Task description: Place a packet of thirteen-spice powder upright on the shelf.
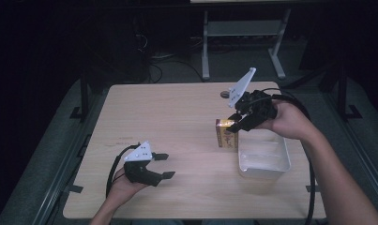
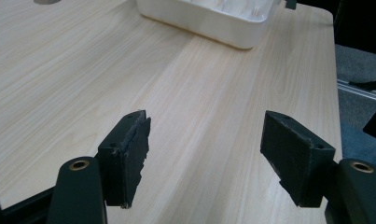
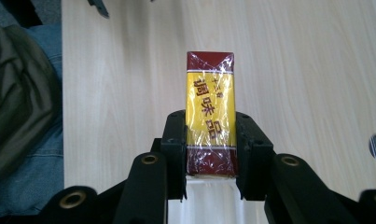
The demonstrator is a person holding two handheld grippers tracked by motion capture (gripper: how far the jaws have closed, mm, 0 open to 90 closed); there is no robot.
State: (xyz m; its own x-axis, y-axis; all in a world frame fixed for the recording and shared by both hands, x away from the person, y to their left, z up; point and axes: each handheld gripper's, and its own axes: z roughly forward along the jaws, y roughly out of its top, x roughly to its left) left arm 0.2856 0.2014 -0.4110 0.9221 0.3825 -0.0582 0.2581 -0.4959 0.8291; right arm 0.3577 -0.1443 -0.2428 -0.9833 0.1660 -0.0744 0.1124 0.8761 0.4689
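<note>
A yellow and dark red box wrapped in clear film stands on the wooden table, just left of a white tray. My right gripper is shut on the box's near end; in the right gripper view its black pads press both sides of the box. My left gripper rests low at the front left of the table, open with nothing between its pads. The tray's rim lies farther off in the left gripper view.
A small round dark object lies on the table behind the right gripper. Table legs and cables stand on the dark floor beyond the far edge. The person's clothed lap lies past the table edge in the right gripper view.
</note>
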